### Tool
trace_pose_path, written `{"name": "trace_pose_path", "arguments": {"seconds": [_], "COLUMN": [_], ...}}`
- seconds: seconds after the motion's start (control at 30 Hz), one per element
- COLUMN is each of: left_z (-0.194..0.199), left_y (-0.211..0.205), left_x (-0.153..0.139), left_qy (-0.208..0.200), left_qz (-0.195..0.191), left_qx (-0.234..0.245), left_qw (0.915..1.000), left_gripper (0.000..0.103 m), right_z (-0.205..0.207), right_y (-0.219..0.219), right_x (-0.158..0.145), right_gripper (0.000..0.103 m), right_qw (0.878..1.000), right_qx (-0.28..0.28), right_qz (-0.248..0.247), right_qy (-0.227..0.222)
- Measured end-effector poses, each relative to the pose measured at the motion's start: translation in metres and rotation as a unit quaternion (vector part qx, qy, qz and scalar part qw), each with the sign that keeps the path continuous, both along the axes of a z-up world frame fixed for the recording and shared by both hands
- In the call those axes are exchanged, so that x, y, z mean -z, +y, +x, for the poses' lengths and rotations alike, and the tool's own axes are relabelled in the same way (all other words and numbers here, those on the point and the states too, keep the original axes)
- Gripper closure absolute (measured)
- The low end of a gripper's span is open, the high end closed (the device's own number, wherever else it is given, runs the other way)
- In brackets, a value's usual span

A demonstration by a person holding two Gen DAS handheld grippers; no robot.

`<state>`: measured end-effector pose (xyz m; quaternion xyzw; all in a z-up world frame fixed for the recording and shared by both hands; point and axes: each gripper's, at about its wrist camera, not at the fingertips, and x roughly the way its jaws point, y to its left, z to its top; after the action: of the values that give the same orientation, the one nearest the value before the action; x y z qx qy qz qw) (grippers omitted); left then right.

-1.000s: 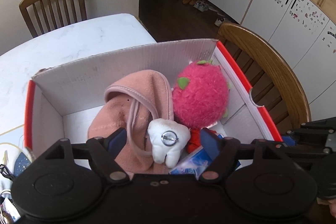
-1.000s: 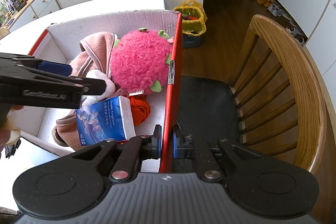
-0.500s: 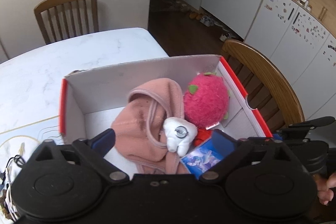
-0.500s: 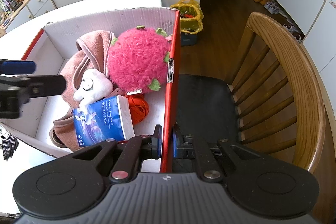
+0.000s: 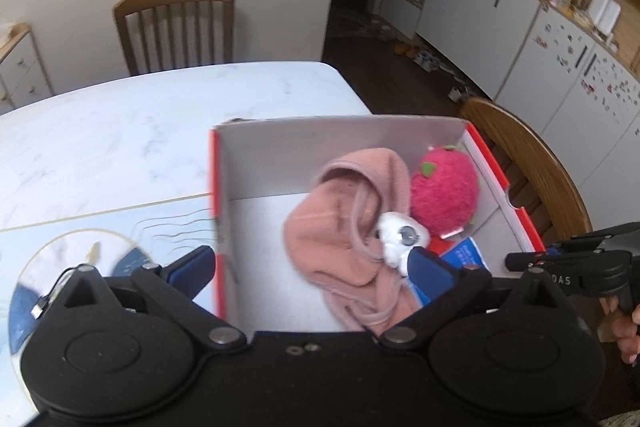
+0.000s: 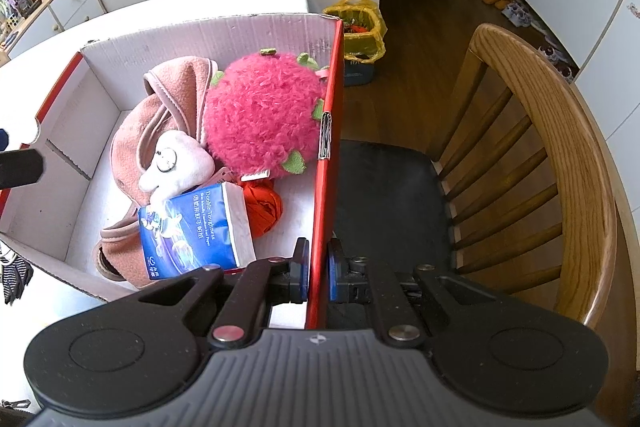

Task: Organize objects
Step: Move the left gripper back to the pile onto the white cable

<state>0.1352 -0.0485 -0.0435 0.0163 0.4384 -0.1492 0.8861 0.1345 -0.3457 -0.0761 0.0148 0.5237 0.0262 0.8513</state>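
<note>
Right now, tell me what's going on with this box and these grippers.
A person is packing odds and ends into a red cardboard box on the table. The right gripper is shut on the box's right wall. The left gripper hangs over the box with its jaws wide and nothing between them. Inside lie a pink fleece hat, a fuzzy pink plush, a white tooth plush, a blue tissue pack and an orange item.
</note>
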Motion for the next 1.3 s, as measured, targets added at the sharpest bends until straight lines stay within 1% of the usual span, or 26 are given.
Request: {"name": "trace_pose_path", "arguments": {"seconds": [0.13,0.2,0.4,0.57,0.7,0.87,0.97,1.07,1.1,1.23,1.3], "left_z": [-0.006,-0.008,-0.005,0.000,0.000,-0.004,-0.007,-0.010,-0.011,-0.015,-0.015], "left_y": [0.028,0.043,0.089,0.124,0.156,0.194,0.207,0.210,0.209,0.204,0.201], "left_x": [-0.005,-0.005,0.004,0.011,0.018,0.028,0.036,0.048,0.052,0.063,0.068], "left_qy": [-0.014,-0.015,-0.002,0.003,0.008,0.021,0.028,0.038,0.039,0.043,0.046], "left_qz": [0.007,0.014,0.021,0.039,0.040,0.027,0.030,0.040,0.045,0.059,0.063], "left_qx": [-0.027,-0.042,-0.094,-0.132,-0.156,-0.167,-0.171,-0.165,-0.162,-0.146,-0.139], "left_qw": [0.9995,0.9989,0.9954,0.9905,0.9869,0.9853,0.9844,0.9848,0.9850,0.9866,0.9871], "left_gripper": [0.001,0.001,0.001,0.001,0.001,0.002,0.004,0.008,0.011,0.019,0.020], "right_z": [0.000,0.000,0.001,0.002,0.002,0.003,0.003,0.003,0.003,0.005,0.005], "right_y": [0.000,-0.001,0.001,0.002,0.004,0.006,0.007,0.008,0.009,0.010,0.011], "right_x": [-0.002,-0.003,-0.003,-0.004,-0.004,-0.004,-0.004,-0.003,-0.003,-0.002,-0.001], "right_gripper": [0.094,0.094,0.094,0.094,0.094,0.094,0.094,0.094,0.094,0.094,0.094], "right_qw": [1.000,1.000,1.000,1.000,1.000,1.000,1.000,1.000,1.000,1.000,0.999], "right_qx": [0.001,0.002,0.003,0.006,0.007,0.005,0.004,0.004,0.004,0.003,0.002], "right_qz": [-0.001,0.000,-0.005,-0.008,-0.012,-0.018,-0.021,-0.024,-0.025,-0.029,-0.031], "right_qy": [-0.001,-0.002,0.000,0.000,0.001,0.002,0.002,0.004,0.005,0.007,0.008]}}
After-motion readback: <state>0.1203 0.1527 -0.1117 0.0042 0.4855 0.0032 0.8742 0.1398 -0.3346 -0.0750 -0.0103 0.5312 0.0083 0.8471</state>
